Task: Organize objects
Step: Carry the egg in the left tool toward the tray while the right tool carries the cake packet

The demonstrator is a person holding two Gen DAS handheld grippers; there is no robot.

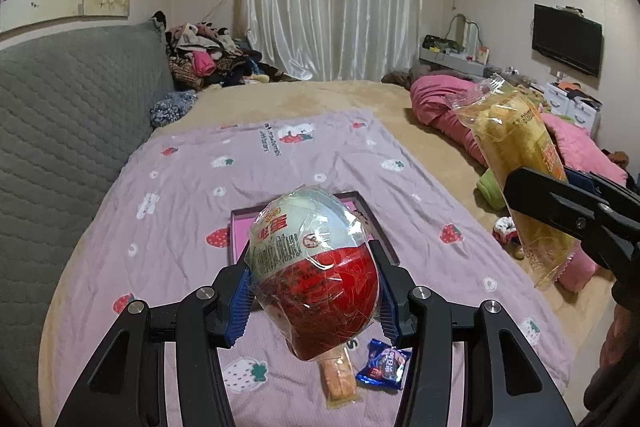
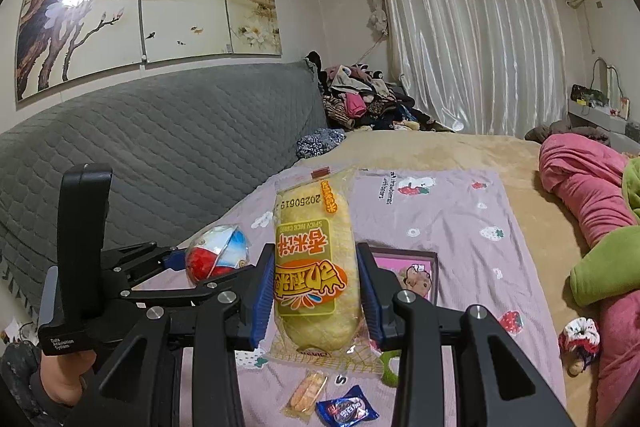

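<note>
My left gripper (image 1: 316,283) is shut on a red and white wrapped egg toy (image 1: 316,267), held above the lilac strawberry cloth (image 1: 180,195); it also shows in the right wrist view (image 2: 216,255). My right gripper (image 2: 316,291) is shut on a yellow rice cake packet (image 2: 312,267), held upright above the cloth; the packet also shows in the left wrist view (image 1: 516,167). A shallow pink box (image 1: 244,231) lies on the cloth under the egg and also shows in the right wrist view (image 2: 416,267). A small orange snack (image 1: 340,379) and a blue candy wrapper (image 1: 384,367) lie nearer me.
The cloth lies on a tan bed (image 1: 320,99) beside a grey quilted headboard (image 1: 60,115). A pink quilt (image 2: 580,187) and a green blanket (image 2: 600,267) lie at the right. Clothes (image 1: 208,55) are piled at the far corner.
</note>
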